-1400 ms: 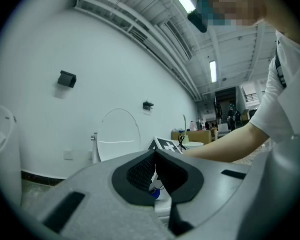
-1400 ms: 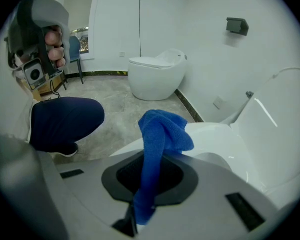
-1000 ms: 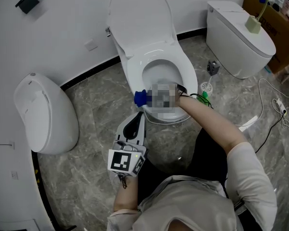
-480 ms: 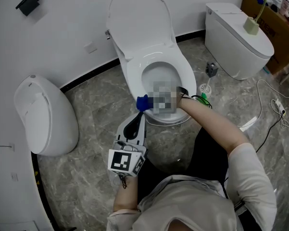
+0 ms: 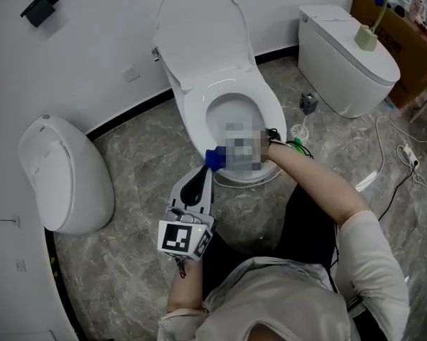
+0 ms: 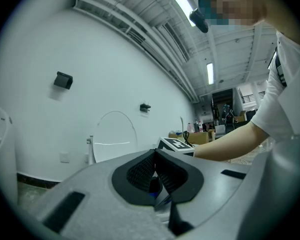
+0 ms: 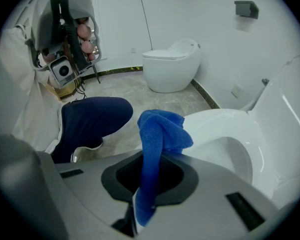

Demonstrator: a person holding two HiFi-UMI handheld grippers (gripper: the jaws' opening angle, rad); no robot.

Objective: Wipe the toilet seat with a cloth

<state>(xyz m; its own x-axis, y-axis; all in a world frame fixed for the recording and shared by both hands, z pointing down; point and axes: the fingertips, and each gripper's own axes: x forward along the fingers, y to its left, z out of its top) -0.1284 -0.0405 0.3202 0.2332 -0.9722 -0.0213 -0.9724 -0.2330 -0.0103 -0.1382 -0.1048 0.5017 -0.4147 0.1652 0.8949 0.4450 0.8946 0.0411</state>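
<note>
Wiping looks under way at the front-left of the white oval plastic toilet seat (image 5: 196, 116). The left claw (image 6: 157, 176) hangs closed and idle, while the right claw (image 7: 150, 181) pinches the bunched blue microfibre cloth (image 7: 162, 129) there. The next move is probably a sweep along the rim.

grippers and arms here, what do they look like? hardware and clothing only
Both are light grey moulded shells with black-lined jaw openings: left gripper, right gripper. The left shows ribbed black pads. Each carries a cube with black-and-white square markers. A thin black cable hangs below the left one. The person wears short pale sleeves; the forearms are bare.
</note>
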